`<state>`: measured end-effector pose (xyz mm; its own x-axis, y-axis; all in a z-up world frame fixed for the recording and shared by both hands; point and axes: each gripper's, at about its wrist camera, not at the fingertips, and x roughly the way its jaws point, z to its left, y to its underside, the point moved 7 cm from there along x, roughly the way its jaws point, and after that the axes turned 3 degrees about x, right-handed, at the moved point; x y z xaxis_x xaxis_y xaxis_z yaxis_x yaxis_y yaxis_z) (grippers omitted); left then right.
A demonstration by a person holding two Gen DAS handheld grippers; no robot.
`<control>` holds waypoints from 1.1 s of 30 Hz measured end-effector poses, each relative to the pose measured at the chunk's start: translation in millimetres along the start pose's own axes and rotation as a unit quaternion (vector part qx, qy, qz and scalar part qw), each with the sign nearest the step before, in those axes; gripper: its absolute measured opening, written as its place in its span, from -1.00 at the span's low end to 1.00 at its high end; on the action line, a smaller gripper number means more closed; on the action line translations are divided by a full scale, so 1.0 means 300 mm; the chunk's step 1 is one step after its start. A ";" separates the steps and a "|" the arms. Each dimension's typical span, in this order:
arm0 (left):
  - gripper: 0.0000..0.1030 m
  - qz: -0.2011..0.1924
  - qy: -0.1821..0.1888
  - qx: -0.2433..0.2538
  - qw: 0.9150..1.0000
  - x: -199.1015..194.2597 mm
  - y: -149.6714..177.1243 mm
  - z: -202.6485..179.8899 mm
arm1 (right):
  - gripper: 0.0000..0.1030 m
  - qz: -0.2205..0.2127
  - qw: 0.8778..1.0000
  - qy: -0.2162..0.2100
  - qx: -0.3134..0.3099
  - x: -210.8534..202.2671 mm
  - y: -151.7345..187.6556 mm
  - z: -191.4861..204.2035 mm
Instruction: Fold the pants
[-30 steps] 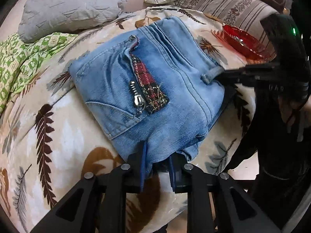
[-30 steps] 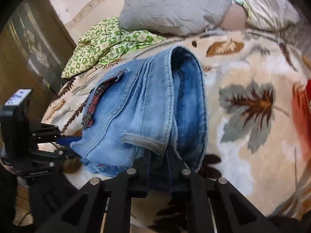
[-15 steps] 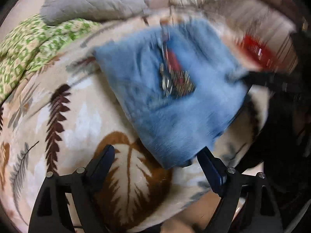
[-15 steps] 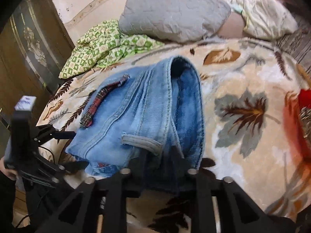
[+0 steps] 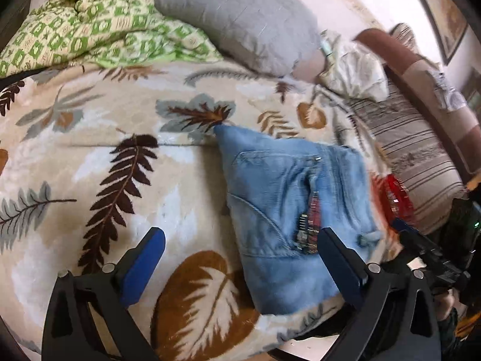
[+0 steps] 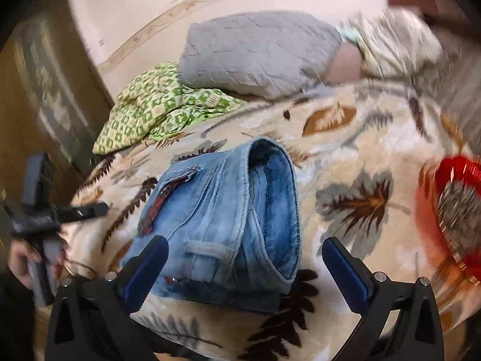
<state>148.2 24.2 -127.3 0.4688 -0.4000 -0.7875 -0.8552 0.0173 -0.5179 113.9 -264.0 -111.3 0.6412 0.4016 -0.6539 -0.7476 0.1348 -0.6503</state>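
— Starting at the left: why is my left gripper (image 5: 239,248) off to the side of the jeans (image 5: 288,219)?

— Because you have let go. Its jaws have just been opening and stand wide; the right-hand finger overlaps the denim's near edge in this view, but nothing is pinched between them. I judge the last fold is done.

— And the jeans themselves?

— A compact folded bundle on the leaf-patterned blanket (image 5: 120,180), near the bed's front edge, well short of the grey pillow (image 5: 240,18).

— Right of the jeans?

— My right gripper (image 6: 243,258) hangs over the waistband end, its jaws likewise just opened wide, gripping nothing. The red dish (image 6: 457,210) lies further right, clear of the jeans.
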 end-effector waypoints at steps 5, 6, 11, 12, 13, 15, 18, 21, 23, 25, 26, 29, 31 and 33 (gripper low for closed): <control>0.95 0.029 -0.007 0.009 1.000 0.098 0.007 -0.008 | 1.00 0.029 0.998 -0.008 0.049 0.065 -0.009 -0.043; 0.96 0.034 -0.007 0.011 0.999 0.120 0.009 -0.013 | 1.00 0.034 0.998 -0.003 0.050 0.077 -0.008 -0.047; 1.00 0.035 0.011 0.016 0.999 0.184 0.026 -0.048 | 1.00 0.064 0.996 0.011 0.054 0.162 0.017 -0.055; 1.00 0.037 0.014 0.016 0.999 0.200 0.031 -0.052 | 1.00 0.070 0.996 0.013 0.055 0.176 0.023 -0.059; 1.00 0.040 0.018 0.017 0.999 0.214 0.036 -0.055 | 1.00 0.080 0.995 0.011 0.060 0.200 0.033 -0.064; 1.00 0.047 0.025 0.012 0.999 0.246 0.051 -0.057 | 1.00 0.099 0.992 -0.007 0.075 0.244 0.056 -0.072; 1.00 0.034 0.021 0.027 0.999 0.253 0.047 -0.069 | 0.99 0.110 0.988 -0.033 0.107 0.290 0.080 -0.093; 1.00 0.047 0.026 0.016 0.998 0.261 0.039 -0.066 | 0.84 0.113 0.987 -0.046 0.100 0.295 0.066 -0.071; 1.00 0.071 0.030 -0.004 0.997 0.259 0.035 -0.070 | 0.83 0.112 0.988 -0.051 0.090 0.282 0.055 -0.044; 1.00 0.074 0.068 -0.026 0.995 0.251 0.028 -0.092 | 0.83 0.111 0.989 -0.061 0.078 0.272 0.047 -0.021; 1.00 0.072 0.085 -0.030 0.993 0.251 0.026 -0.105 | 0.83 0.110 0.989 -0.067 0.076 0.271 0.047 -0.017; 1.00 0.063 0.065 0.004 0.996 0.288 0.047 -0.143 | 0.83 0.120 0.986 -0.077 0.089 0.297 0.067 -0.032; 1.00 0.050 0.055 0.020 0.997 0.299 0.048 -0.154 | 0.83 0.130 0.985 -0.077 0.084 0.333 0.083 -0.043; 1.00 0.052 0.055 0.015 0.997 0.297 0.044 -0.154 | 0.83 0.132 0.985 -0.076 0.082 0.338 0.081 -0.043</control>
<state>168.4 -53.5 -188.8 0.3493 -0.4928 -0.7970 -0.8902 0.0911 -0.4464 162.9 -231.5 -198.4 0.3972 0.5710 -0.7185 -0.9106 0.1474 -0.3862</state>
